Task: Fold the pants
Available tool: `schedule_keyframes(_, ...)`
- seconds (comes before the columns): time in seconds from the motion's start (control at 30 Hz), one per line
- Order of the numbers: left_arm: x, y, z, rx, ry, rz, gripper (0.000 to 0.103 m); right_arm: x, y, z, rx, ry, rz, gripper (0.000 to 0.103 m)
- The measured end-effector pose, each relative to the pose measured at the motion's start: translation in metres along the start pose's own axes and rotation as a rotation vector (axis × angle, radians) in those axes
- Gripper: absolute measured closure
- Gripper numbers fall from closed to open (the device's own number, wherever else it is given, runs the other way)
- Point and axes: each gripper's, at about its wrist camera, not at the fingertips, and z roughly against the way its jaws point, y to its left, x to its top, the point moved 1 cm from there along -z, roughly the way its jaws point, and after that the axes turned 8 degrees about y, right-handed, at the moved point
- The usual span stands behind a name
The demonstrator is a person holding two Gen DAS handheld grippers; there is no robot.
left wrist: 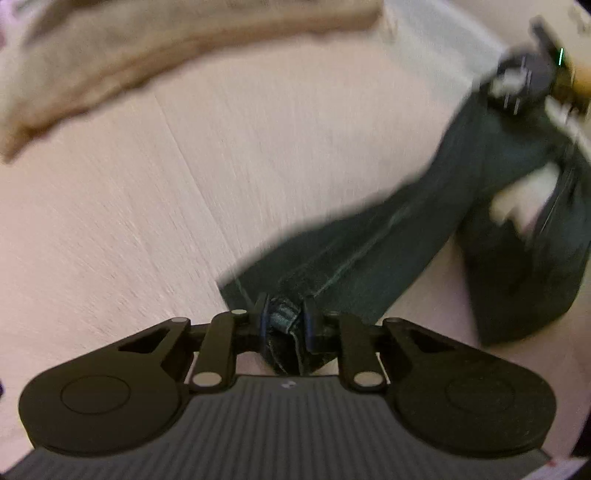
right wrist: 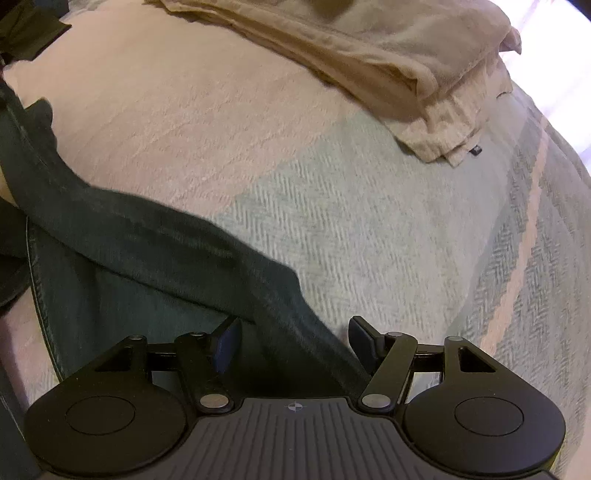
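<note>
Dark blue-green jeans [left wrist: 388,236] lie on a bed and stretch from bottom centre toward the upper right in the left wrist view. My left gripper [left wrist: 284,314] is shut on a bunched edge of the jeans, which shows stitching between the fingers. Blurred, my right gripper [left wrist: 528,74] sits at the far end of the jeans. In the right wrist view the jeans [right wrist: 147,236] run from the left edge down to the bottom centre. There my right gripper [right wrist: 295,341] stands open, with a fold of the jeans lying between its fingers.
A pink and pale green herringbone blanket [right wrist: 369,221] covers the bed. A stack of folded beige cloth [right wrist: 369,55] lies at the back right, and also shows as beige cloth [left wrist: 147,55] at the top left of the left wrist view. Another dark garment [right wrist: 26,33] sits at the far left corner.
</note>
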Motion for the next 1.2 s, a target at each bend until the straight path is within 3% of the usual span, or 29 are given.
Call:
schedule_keyframes(0.17, 0.054, 0.029, 0.066, 0.062, -0.199, 0.055, 0.089, 0.010, -0.012, 0.014, -0.027, -0.051, -0.026, 0.041)
schedule_keyframes(0.27, 0.103, 0.048, 0.043, 0.150, -0.226, 0.051, 0.084, 0.013, -0.027, 0.018, -0.066, -0.082, -0.117, 0.041)
schedule_keyframes(0.33, 0.121, 0.064, 0.011, 0.190, -0.188, 0.101, 0.079, 0.011, -0.031, 0.021, -0.082, -0.094, -0.187, 0.041)
schedule_keyframes(0.37, 0.125, 0.071, -0.006, 0.238, -0.155, 0.134, 0.082, 0.008, -0.030, 0.024, -0.085, -0.096, -0.214, 0.041)
schedule_keyframes(0.43, 0.118, 0.072, -0.021, 0.278, -0.132, 0.144, 0.082, 0.002, -0.026, 0.031, -0.084, -0.102, -0.243, 0.041)
schedule_keyframes(0.57, 0.076, 0.051, -0.027, 0.242, -0.112, 0.092, 0.077, -0.021, -0.007, 0.039, -0.064, -0.105, -0.308, 0.041)
schedule_keyframes(0.67, 0.037, 0.015, -0.030, 0.210, -0.101, -0.054, 0.065, -0.038, 0.019, 0.044, -0.056, -0.102, -0.374, 0.041)
schedule_keyframes(0.73, 0.015, -0.006, -0.039, 0.190, -0.061, -0.160, 0.063, -0.048, 0.035, 0.051, -0.031, -0.118, -0.422, 0.041)
schedule_keyframes(0.8, -0.004, -0.025, -0.058, 0.226, -0.004, -0.310, 0.061, -0.058, 0.054, 0.058, -0.011, -0.124, -0.476, 0.041)
schedule_keyframes(0.87, -0.012, -0.029, -0.079, 0.278, 0.044, -0.371, 0.063, -0.069, 0.075, 0.067, 0.011, -0.124, -0.526, 0.041)
schedule_keyframes(0.93, -0.013, -0.023, -0.085, 0.254, 0.063, -0.297, 0.066, -0.080, 0.092, 0.078, 0.009, -0.121, -0.566, 0.041)
schedule_keyframes(1.0, -0.013, -0.025, -0.075, 0.192, 0.019, -0.224, 0.066, -0.092, 0.106, 0.090, 0.018, -0.122, -0.605, 0.041)
schedule_keyframes(1.1, -0.018, -0.047, -0.055, 0.129, -0.015, -0.225, 0.066, -0.112, 0.129, 0.107, 0.008, -0.107, -0.637, 0.041)
schedule_keyframes(1.2, -0.020, -0.073, -0.034, -0.025, -0.062, -0.188, 0.063, -0.128, 0.148, 0.122, 0.015, -0.097, -0.657, 0.041)
